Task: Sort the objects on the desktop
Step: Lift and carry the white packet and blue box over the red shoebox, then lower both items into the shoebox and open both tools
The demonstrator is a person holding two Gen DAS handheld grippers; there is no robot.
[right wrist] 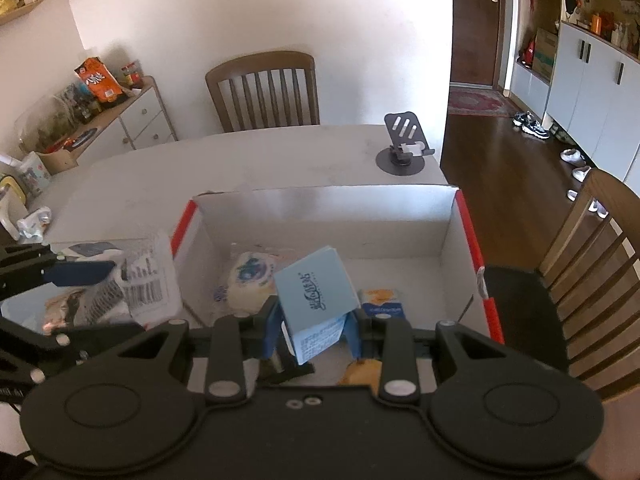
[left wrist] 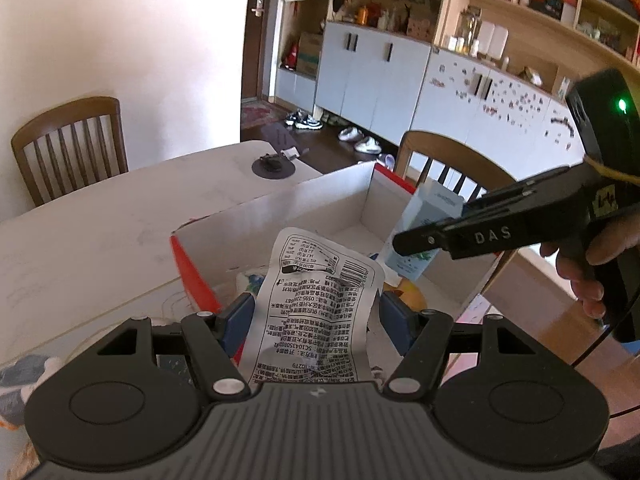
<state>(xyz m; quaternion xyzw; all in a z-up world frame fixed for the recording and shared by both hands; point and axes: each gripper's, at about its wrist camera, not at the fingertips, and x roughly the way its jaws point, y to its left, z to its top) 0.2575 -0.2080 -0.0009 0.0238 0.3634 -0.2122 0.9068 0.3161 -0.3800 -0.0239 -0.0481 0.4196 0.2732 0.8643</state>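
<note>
Hovering inside the cardboard box, the right gripper clamps the tilted blue carton — left gripper, at the rim, pinches a packet lengthwise.

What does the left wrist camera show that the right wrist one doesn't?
Only the left wrist view shows the snack packet's printed back clearly, clamped in the left gripper, and the hand holding the right gripper. Only the right wrist view shows the side cabinet and the orange bag. Both show the cardboard box, light blue carton and phone stand.
</note>
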